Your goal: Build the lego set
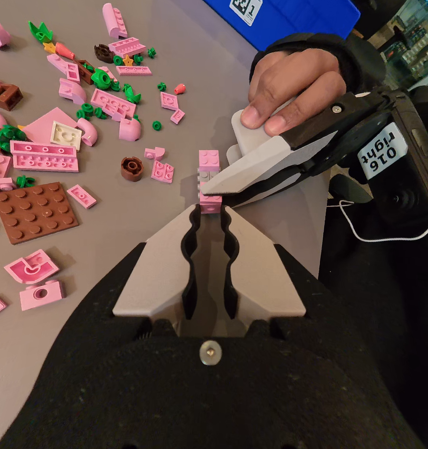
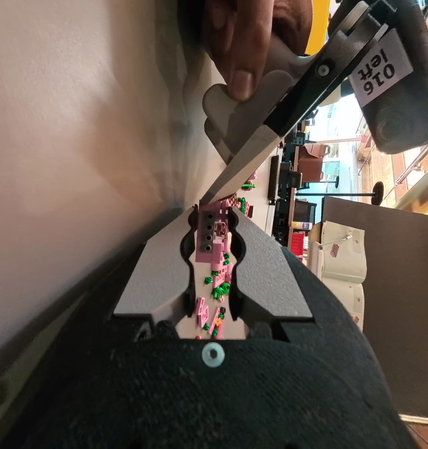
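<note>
A small lego assembly (image 1: 209, 167) of pink bricks with grey bricks in the middle is held above the grey table (image 1: 140, 218). My left gripper (image 1: 211, 208) is shut on its near pink end. My right gripper (image 1: 204, 193) comes in from the right, held by a hand (image 1: 293, 85), and its tips close on the assembly's middle. In the right wrist view the assembly (image 2: 206, 233) shows a dark grey brick with holes between the right gripper's (image 2: 213, 209) fingers. The left gripper (image 2: 203, 201) reaches it from the upper right.
Loose pieces lie across the table's left: a brown studded plate (image 1: 35, 211), long pink bricks (image 1: 44, 158), a white plate (image 1: 65, 134), a brown round piece (image 1: 132, 165), several green bits. A blue bin (image 1: 293, 17) stands at the back. The table edge (image 1: 323, 218) runs down the right. My two grippers' fingertips are within a few centimetres of each other. The brown round piece (image 1: 132, 165) is about equally far from each gripper, around 6 cm.
</note>
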The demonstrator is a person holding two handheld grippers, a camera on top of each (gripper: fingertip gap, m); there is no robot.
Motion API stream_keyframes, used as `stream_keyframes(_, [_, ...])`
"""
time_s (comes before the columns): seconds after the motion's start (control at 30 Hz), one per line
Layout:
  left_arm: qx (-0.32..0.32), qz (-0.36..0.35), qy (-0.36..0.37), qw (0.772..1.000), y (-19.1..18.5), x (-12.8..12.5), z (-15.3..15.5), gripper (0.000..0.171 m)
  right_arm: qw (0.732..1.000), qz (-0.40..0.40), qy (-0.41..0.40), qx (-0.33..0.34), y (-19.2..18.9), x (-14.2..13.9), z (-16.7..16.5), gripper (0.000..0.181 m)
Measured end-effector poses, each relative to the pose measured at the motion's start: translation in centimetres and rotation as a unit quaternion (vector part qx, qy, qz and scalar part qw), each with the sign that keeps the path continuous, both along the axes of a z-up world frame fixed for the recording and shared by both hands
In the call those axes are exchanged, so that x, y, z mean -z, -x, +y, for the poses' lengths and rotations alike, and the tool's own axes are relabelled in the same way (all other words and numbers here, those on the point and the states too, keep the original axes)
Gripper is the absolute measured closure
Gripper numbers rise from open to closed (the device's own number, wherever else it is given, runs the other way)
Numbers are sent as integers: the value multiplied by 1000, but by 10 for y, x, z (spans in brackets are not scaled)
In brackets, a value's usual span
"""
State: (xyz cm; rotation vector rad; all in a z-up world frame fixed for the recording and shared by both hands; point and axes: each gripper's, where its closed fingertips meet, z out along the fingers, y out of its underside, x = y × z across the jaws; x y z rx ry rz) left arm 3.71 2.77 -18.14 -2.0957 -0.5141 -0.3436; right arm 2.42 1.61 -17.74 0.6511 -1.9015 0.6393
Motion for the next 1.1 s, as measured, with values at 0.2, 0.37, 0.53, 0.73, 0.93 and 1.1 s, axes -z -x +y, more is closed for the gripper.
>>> stream_keyframes(0.2, [4, 2, -2, 1000, -1, -1, 0, 158, 1000, -2, 11, -14, -1, -1, 0, 158])
stream_keyframes(0.37, [7, 3, -4, 1000, -2, -1, 0, 158, 1000, -15, 15, -13, -2, -2, 0, 158])
stream_keyframes(0.53, [9, 4, -2, 1000, -3, -1, 1, 158, 999, -35, 13, -2, -2, -1, 0, 159])
stream_keyframes(0.73, [12, 4, -1, 1000, -4, -1, 1, 158, 998, -56, 12, 8, -3, 1, 1, 159])
stream_keyframes(0.93, [4, -9, -70, 997, -2, -20, 1, 152, 977, -187, 96, 25, -2, -14, 2, 160])
stream_keyframes(1.1, [-5, 34, -125, 992, 4, -40, -2, 137, 912, -342, 225, 9, -2, -47, 9, 159])
